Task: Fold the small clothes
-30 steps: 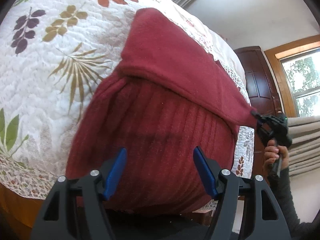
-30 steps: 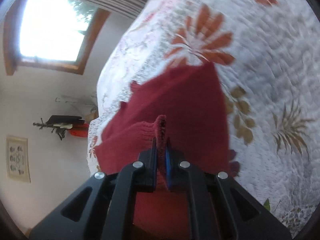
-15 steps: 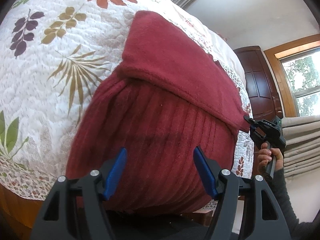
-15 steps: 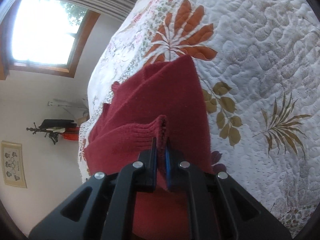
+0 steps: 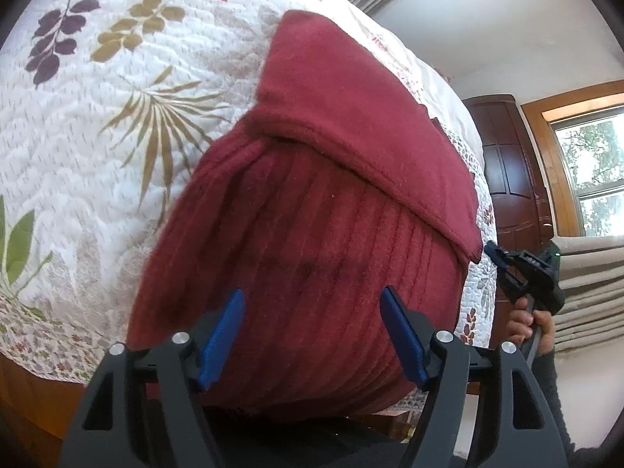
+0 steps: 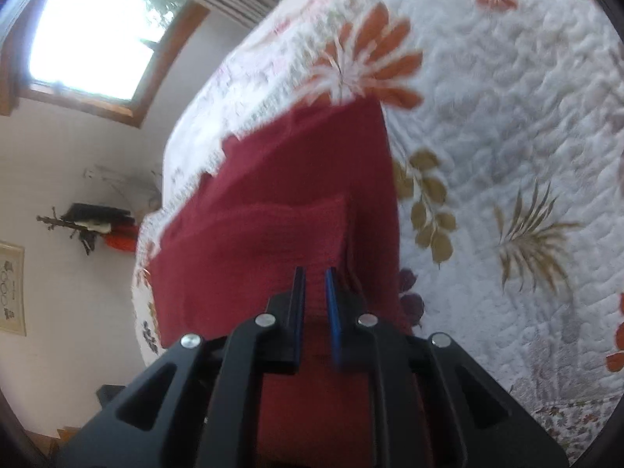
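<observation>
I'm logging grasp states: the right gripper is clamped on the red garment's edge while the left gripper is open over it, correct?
Not quite. In the right wrist view the right gripper has a gap between its fingers, with no cloth of the red garment pinched. The left gripper is indeed open over it.

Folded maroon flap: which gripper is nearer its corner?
Right. The right gripper sits just off the flap corner, fingers slightly apart. The left gripper hovers open over the ribbed hem.
</observation>
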`<state>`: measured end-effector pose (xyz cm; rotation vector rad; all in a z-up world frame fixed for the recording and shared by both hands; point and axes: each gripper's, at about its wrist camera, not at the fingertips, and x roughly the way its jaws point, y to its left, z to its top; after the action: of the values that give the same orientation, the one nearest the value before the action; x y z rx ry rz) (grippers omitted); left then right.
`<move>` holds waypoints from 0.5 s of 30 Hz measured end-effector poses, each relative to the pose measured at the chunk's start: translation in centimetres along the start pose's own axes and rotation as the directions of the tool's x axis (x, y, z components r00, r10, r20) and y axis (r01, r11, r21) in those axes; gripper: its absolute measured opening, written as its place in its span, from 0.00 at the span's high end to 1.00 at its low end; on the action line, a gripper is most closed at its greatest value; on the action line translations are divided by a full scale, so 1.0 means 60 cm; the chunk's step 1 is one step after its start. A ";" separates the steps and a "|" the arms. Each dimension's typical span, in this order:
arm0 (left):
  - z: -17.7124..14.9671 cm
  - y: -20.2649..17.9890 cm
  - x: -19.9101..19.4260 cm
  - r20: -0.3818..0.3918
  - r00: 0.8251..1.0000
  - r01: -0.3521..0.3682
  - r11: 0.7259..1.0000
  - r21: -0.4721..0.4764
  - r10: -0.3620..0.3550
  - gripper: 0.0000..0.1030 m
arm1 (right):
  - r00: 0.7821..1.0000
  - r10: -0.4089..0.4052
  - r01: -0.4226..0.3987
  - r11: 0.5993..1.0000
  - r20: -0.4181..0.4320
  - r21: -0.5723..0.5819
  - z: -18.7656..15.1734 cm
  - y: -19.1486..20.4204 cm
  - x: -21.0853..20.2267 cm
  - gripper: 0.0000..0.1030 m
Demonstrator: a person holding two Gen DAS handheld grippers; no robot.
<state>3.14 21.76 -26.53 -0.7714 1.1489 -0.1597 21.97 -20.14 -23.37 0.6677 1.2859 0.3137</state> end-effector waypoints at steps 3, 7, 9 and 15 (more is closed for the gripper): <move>-0.004 0.003 0.000 0.009 1.000 -0.006 1.000 -0.016 0.006 0.22 | 0.999 -0.033 0.033 0.999 -0.018 0.037 0.001 -0.023 0.020 0.89; -0.020 0.026 -0.012 0.025 1.000 -0.018 0.997 -0.070 0.019 0.18 | 0.999 -0.036 0.035 0.999 0.010 0.008 -0.003 -0.027 -0.008 0.85; -0.030 0.041 -0.026 0.053 0.998 -0.022 0.995 -0.096 0.027 0.09 | 0.999 -0.033 0.033 0.999 0.022 -0.027 -0.013 -0.026 -0.030 0.72; -0.082 0.094 -0.063 0.078 0.994 -0.064 0.987 -0.147 0.076 0.04 | 0.998 -0.037 0.031 0.991 -0.044 -0.133 -0.069 -0.052 -0.059 0.40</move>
<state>-4.20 25.46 -28.12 -0.8560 1.1149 0.0146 16.61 -23.40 -23.09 0.5279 1.3071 0.3850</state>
